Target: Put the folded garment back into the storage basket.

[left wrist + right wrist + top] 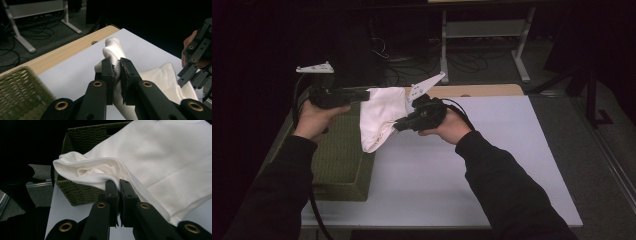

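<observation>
A white cloth (379, 116) hangs in the air between my two grippers, above the table's left side. My left gripper (362, 95) is shut on the cloth's upper left edge; in the left gripper view its jaws pinch a bunched fold of the cloth (113, 51). My right gripper (399, 125) is shut on the cloth's right edge, and in the right gripper view the cloth (155, 162) spreads out beyond the closed jaws. The cloth's lower corner droops over the rim of a green woven basket (339, 155).
The basket stands at the left of a white table (462, 170) with a wooden strip (482, 90) along its far edge. Beyond it are a white table frame (484, 35) and cables on the dark floor. In the left gripper view the other gripper (197, 62) is at the right.
</observation>
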`<state>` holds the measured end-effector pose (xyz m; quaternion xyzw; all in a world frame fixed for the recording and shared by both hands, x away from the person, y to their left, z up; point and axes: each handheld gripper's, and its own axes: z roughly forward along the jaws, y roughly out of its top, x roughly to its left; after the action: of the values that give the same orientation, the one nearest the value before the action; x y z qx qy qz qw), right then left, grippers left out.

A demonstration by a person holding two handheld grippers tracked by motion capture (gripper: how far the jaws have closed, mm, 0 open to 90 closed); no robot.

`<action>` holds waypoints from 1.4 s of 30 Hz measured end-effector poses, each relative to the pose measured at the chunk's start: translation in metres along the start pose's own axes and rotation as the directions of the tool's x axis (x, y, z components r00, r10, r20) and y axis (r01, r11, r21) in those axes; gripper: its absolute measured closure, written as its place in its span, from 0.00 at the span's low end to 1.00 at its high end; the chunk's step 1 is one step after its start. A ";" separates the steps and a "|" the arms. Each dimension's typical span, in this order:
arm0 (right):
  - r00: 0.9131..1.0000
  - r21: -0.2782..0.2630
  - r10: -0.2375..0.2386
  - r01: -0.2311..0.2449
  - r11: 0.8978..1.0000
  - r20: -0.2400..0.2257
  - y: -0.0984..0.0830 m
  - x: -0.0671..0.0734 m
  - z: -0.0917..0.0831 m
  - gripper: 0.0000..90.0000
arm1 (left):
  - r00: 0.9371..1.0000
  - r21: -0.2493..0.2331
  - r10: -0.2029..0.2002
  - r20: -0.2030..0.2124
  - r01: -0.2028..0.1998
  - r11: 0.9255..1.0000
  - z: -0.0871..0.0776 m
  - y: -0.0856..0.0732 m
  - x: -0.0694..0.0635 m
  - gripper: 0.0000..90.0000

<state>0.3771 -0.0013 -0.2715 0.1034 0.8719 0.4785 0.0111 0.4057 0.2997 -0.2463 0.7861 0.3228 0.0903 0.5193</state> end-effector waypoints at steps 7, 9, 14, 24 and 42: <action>1.000 -0.001 -0.020 0.020 1.000 -0.010 0.012 0.001 0.019 0.94 | 0.999 -0.012 -0.019 -0.032 0.019 1.000 -0.017 -0.009 0.014 0.91; 1.000 0.007 -0.025 0.025 1.000 -0.013 0.015 0.001 0.025 0.94 | 0.999 -0.018 -0.026 -0.040 0.026 1.000 -0.021 -0.011 0.017 0.91; 0.999 0.016 -0.034 0.035 0.999 -0.020 0.025 0.002 0.041 0.94 | 0.997 -0.023 -0.040 -0.063 0.038 0.999 -0.031 -0.014 0.026 0.91; 0.997 0.032 -0.066 0.067 0.997 -0.046 0.044 0.006 0.072 0.94 | 0.992 -0.037 -0.057 -0.111 0.053 0.998 -0.051 -0.022 0.041 0.91; 0.991 0.056 -0.087 0.093 0.994 -0.097 0.063 0.014 0.129 0.94 | 0.980 -0.060 -0.123 -0.157 0.115 0.992 -0.082 -0.052 0.067 0.91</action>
<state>0.3893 0.1413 -0.2876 0.0417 0.8892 0.4555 -0.0117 0.3971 0.4156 -0.2681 0.7421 0.4075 0.1301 0.5160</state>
